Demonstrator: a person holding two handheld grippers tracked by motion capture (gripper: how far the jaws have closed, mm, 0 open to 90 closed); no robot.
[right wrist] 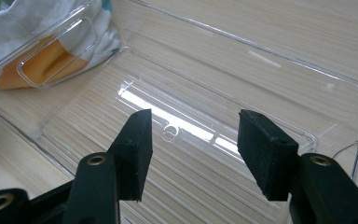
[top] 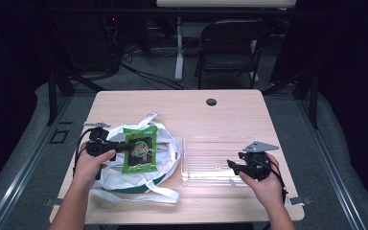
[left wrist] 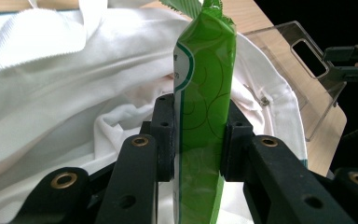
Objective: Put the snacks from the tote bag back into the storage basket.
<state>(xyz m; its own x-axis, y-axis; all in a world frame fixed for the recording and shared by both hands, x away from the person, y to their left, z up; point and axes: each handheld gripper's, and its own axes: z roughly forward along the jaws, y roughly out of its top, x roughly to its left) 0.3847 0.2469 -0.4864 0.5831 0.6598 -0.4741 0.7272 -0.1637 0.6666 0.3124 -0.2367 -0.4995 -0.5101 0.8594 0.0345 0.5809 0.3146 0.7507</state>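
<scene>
1. The left gripper (top: 120, 146) has its fingers (left wrist: 165, 135) clenched on a green snack packet (left wrist: 204, 102), pinching it across the flat sides near one edge. The packet sits above the white cloth bag (top: 120, 184) at the left of the bench (top: 172, 103).
2. Risk: the packet is slick and soft, and the pinch is narrow. A quick swing toward the clear tray (top: 211, 158) could let it slide or twist out and drop back onto the bag.
3. Risk: the bag's loose straps lie close under the packet; one could catch and drag along.
4. The right gripper (top: 235, 166) hovers over the tray's near right part, its fingers (right wrist: 135, 149) released, nothing between them.
5. Both forearms come in from the near edge; the left hand points its gripper to the right, the right hand points its gripper left and slightly down.
</scene>
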